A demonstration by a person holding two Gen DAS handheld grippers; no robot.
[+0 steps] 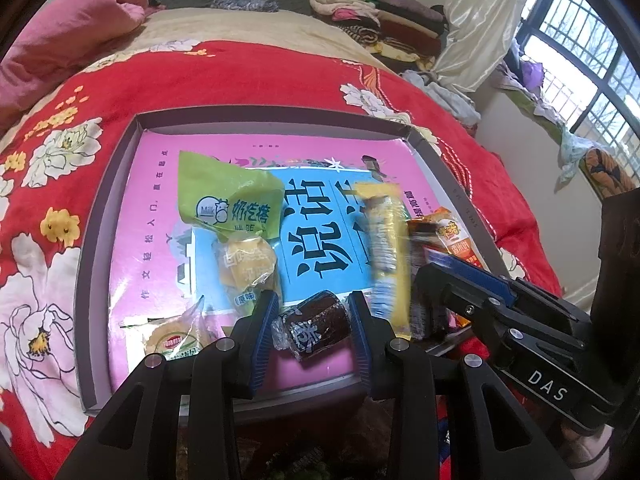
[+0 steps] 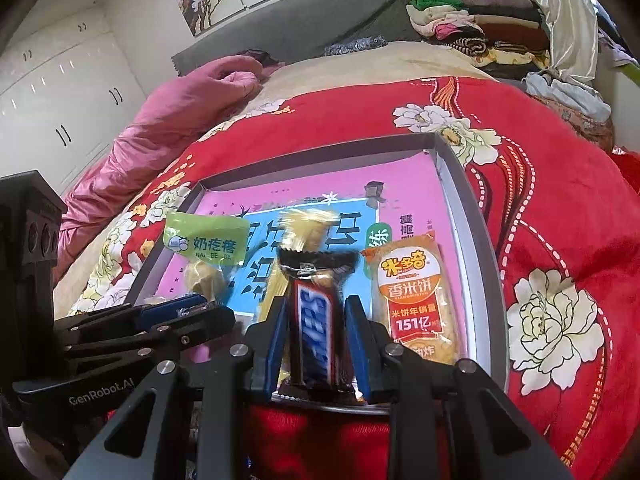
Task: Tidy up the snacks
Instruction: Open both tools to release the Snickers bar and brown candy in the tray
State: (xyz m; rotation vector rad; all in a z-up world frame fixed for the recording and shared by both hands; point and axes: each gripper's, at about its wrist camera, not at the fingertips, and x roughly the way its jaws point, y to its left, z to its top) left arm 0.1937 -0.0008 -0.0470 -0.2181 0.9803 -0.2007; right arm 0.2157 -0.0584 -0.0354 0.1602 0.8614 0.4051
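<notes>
Brown cake (image 1: 314,328) in left gripper (image 1: 312,336); Snickers bar (image 2: 314,332) — right gripper (image 2: 316,340)

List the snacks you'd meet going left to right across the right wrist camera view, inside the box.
Green milk-candy packet → Snickers bar, clamped in the right gripper → orange rice-cracker packet. The yellow packet behind the bar overlaps it, so I leave it out.

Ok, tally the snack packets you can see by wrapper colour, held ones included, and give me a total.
Green: 1, the milk-candy bag
Yellow: 2, the small cake and the long bar
Orange: 1, the rice cracker pack
Dark brown: 2, the cake roll and the Snickers bar
Clear: 1, the round pastry
Total: 7
</notes>
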